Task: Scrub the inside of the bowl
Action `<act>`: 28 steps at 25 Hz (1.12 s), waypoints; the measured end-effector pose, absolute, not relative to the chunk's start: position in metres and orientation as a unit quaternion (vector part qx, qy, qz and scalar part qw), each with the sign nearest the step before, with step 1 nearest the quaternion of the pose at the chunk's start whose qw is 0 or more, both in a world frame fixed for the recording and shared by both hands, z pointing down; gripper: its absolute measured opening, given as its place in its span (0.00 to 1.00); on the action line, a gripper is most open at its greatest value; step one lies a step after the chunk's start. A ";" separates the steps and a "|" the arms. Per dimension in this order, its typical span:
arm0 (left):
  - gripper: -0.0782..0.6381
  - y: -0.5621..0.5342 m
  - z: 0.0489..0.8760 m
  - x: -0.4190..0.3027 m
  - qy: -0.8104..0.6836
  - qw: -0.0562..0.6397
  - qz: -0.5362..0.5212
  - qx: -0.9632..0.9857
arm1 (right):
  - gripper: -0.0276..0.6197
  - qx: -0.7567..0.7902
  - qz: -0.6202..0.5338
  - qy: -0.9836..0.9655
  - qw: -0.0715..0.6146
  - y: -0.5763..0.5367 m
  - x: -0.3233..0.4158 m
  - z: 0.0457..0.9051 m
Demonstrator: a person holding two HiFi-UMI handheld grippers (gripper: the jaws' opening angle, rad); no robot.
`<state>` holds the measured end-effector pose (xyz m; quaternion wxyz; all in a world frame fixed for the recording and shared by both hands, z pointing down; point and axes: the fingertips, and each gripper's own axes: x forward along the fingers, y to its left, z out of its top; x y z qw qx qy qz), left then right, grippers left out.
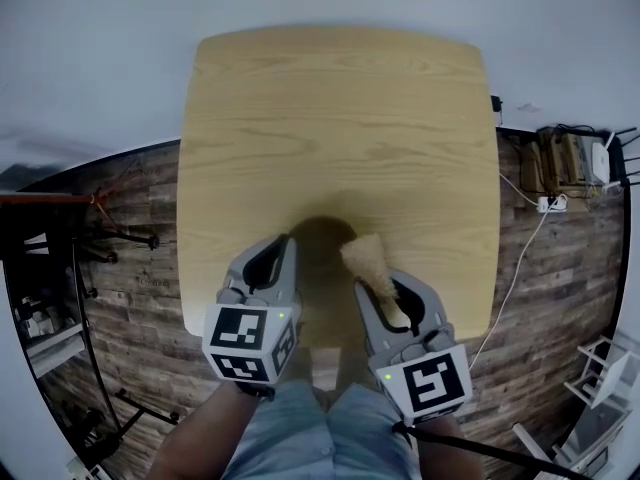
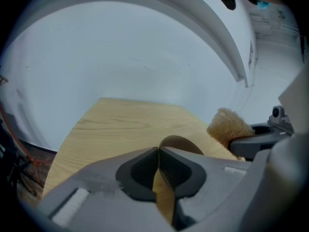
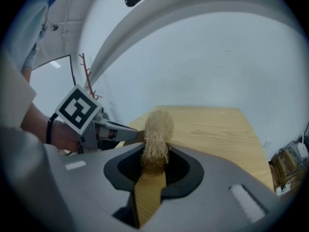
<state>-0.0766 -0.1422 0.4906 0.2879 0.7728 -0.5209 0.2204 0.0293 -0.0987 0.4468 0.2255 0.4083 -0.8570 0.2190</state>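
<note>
My left gripper point(image 1: 283, 240) point(image 2: 158, 150) hovers over the near edge of the wooden table point(image 1: 340, 118). Its jaws are shut on the thin rim of a brown bowl point(image 1: 320, 243) point(image 2: 181, 143), which is mostly hidden and in shadow. To its right, my right gripper point(image 1: 380, 286) point(image 3: 153, 158) is shut on a tan fibrous scrubber point(image 1: 365, 260) point(image 3: 157, 129) point(image 2: 227, 124) that sticks out past the jaws towards the bowl. The scrubber's tip sits close beside the bowl; whether they touch cannot be told. The left gripper's marker cube point(image 3: 77, 109) shows in the right gripper view.
Only the light wood tabletop lies beyond the grippers. Dark plank floor surrounds it. A power strip with cables point(image 1: 545, 203) lies on the floor to the right, a black stand point(image 1: 100, 238) to the left, a white rack point(image 1: 600, 368) at lower right.
</note>
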 end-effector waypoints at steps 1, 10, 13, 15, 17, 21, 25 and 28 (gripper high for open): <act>0.15 -0.142 0.490 -0.075 -0.520 0.281 0.228 0.774 | 0.18 0.402 0.205 -0.858 0.245 -0.098 0.027 0.449; 0.15 -0.141 0.484 -0.050 -0.501 0.251 0.275 0.781 | 0.18 0.295 0.141 -0.862 0.389 -0.094 0.009 0.481; 0.15 -0.138 0.480 -0.045 -0.497 0.241 0.289 0.782 | 0.18 0.283 0.132 -0.852 0.421 -0.099 0.013 0.488; 0.15 -0.137 0.478 -0.044 -0.494 0.232 0.293 0.785 | 0.18 0.281 0.125 -0.844 0.440 -0.102 0.017 0.492; 0.15 -0.137 0.477 -0.043 -0.489 0.227 0.293 0.789 | 0.18 0.277 0.115 -0.835 0.460 -0.104 0.018 0.497; 0.15 -0.135 0.479 -0.040 -0.470 0.225 0.288 0.804 | 0.17 0.261 0.099 -0.822 0.497 -0.104 0.017 0.509; 0.15 -0.137 0.476 -0.037 -0.454 0.215 0.284 0.817 | 0.17 0.245 0.086 -0.814 0.520 -0.105 0.014 0.518; 0.15 -0.141 0.471 -0.038 -0.450 0.210 0.280 0.821 | 0.17 0.231 0.067 -0.810 0.534 -0.107 0.009 0.521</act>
